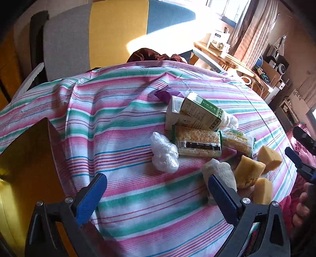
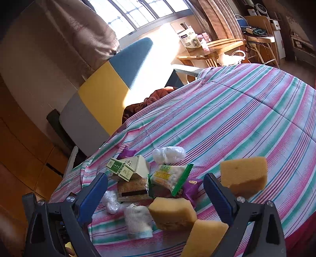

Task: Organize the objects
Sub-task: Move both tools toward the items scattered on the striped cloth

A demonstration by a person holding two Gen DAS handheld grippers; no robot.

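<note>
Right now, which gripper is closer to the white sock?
Left. The left gripper is open with one finger right against the sock; the right gripper is open above the pile, the sock below it.

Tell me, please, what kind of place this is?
Probably a bedroom in a home: the objects lie on a striped quilt, sunlight comes through a curtained window, and a wooden side table stands nearby.

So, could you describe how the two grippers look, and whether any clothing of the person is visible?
The left gripper and the right gripper look alike: black angular frames with silver round bolts, and two flat fingers covered with blue ribbed pads. No cables or markings show. In the left wrist view a hand appears at the right edge; no sleeve can be seen clearly.
</note>
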